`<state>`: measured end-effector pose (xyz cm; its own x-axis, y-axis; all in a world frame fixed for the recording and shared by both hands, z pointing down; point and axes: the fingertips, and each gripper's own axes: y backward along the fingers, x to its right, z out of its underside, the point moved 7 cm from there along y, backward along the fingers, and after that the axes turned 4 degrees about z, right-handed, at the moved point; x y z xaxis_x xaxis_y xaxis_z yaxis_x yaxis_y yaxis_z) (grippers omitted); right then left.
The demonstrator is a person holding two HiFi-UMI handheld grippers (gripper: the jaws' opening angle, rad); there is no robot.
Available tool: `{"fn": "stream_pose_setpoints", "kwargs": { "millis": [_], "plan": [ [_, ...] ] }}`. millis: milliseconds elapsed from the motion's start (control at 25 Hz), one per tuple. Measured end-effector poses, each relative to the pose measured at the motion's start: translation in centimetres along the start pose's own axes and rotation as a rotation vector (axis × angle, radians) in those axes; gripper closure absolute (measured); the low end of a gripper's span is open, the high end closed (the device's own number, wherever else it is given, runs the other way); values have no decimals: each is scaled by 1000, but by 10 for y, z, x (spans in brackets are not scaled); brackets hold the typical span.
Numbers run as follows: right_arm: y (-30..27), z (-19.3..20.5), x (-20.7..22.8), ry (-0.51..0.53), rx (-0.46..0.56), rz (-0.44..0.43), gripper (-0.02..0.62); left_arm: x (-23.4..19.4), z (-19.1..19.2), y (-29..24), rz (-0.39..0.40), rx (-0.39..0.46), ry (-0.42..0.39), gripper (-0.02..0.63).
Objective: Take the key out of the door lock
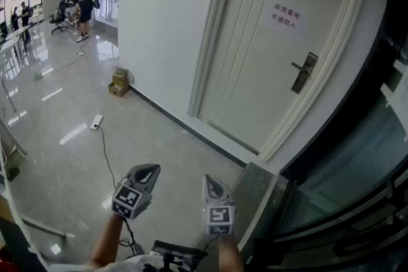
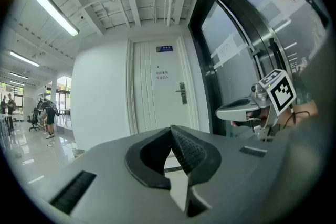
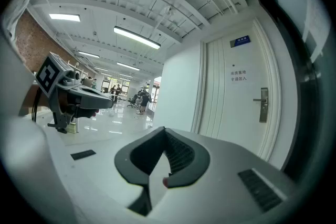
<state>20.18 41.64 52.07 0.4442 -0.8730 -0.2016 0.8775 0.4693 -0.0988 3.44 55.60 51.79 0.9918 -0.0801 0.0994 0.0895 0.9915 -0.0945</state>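
Observation:
A white door (image 1: 255,54) stands shut ahead, a few steps away. Its metal lock plate and lever handle (image 1: 305,73) sit at the door's right side; also seen as the lock plate (image 2: 182,93) and the lock plate (image 3: 263,104). No key can be made out at this distance. My left gripper (image 1: 155,169) and right gripper (image 1: 208,179) are low in the head view, side by side, both far from the door. The left gripper's (image 2: 170,129) jaws meet at the tip with nothing between them. The right gripper's (image 3: 164,129) jaws are likewise closed and empty.
A dark-framed glass wall (image 1: 357,156) runs along the right of the door. Cardboard boxes (image 1: 118,82) sit at the wall's foot on the left, and a power strip (image 1: 96,121) with a cable lies on the glossy floor. People (image 1: 83,6) stand far off.

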Motion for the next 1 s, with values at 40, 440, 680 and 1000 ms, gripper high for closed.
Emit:
{"fn": "stream_pose_setpoints", "kwargs": {
  "millis": [40,440,680,1000],
  "plan": [
    [2,-2,0,-19,-1,-5,586,1,0,0,1,-2,0,597],
    [10,0,9,-43,-2,-6,583,12,-1,-3,-5,-3,-3,598],
    [13,3,14,-37,9,-15,583,18,-3,-5,-16,-3,-7,598],
    [2,14,19,-37,-10,-30,583,17,3,-16,-8,-13,-5,598]
  ]
}}
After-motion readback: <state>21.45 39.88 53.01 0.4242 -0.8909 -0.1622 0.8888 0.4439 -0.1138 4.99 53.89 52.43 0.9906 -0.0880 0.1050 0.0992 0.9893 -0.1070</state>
